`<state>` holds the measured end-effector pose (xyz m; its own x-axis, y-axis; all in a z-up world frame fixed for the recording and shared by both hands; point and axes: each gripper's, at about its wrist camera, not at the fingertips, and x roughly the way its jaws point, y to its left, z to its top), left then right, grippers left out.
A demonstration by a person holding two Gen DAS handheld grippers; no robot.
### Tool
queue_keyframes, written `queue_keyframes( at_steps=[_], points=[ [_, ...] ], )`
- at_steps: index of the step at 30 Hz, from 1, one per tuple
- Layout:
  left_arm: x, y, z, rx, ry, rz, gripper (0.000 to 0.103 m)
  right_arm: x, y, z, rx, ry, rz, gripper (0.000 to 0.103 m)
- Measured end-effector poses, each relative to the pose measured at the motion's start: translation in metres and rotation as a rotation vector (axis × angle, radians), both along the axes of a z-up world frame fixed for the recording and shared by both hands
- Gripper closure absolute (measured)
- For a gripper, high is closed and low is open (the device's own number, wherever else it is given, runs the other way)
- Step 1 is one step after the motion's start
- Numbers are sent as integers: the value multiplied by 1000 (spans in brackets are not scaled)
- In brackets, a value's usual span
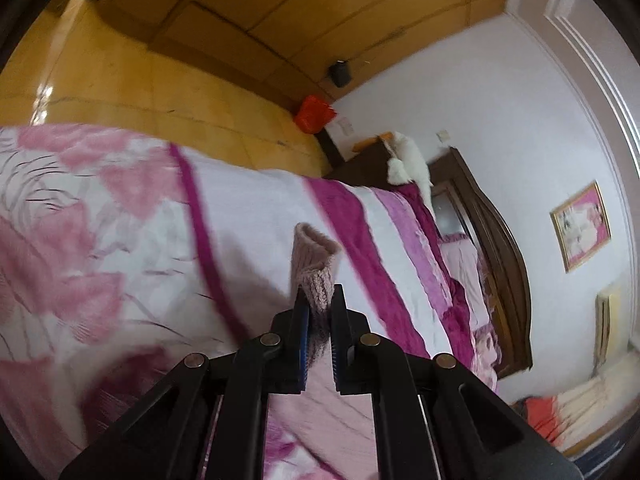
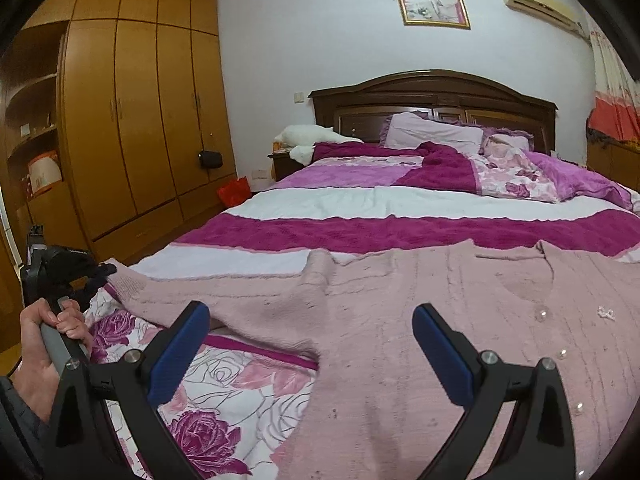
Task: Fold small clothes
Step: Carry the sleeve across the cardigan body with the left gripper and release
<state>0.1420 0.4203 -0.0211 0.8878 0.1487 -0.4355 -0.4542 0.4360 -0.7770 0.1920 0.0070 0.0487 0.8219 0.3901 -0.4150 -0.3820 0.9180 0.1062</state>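
Note:
A pale pink knitted cardigan (image 2: 420,312) with pearl buttons lies spread face up on the bed, its sleeve stretched out to the left. My left gripper (image 1: 318,300) is shut on the sleeve's ribbed cuff (image 1: 314,264) and holds it just above the bedspread; it also shows in the right wrist view (image 2: 102,274) at the sleeve's end. My right gripper (image 2: 310,320) is open and empty, hovering over the cardigan's body near the armpit.
The bed has a pink, white and magenta floral bedspread (image 2: 380,200), pillows (image 2: 432,132) and a dark wooden headboard (image 2: 432,88). A wooden wardrobe (image 2: 132,120) stands to the left, with a red bag (image 2: 234,192) on the floor beside it.

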Motion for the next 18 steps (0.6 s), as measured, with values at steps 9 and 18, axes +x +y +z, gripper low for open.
queue_keyframes(
  at_steps=[9,18],
  points=[
    [10,-38,81,164,-84,-57,103,6,-70,31,-37,-42,-74,0],
    [43,-118,128,277,-103,-180,103,11,-167,39,-56,-42,-204,0]
  ],
)
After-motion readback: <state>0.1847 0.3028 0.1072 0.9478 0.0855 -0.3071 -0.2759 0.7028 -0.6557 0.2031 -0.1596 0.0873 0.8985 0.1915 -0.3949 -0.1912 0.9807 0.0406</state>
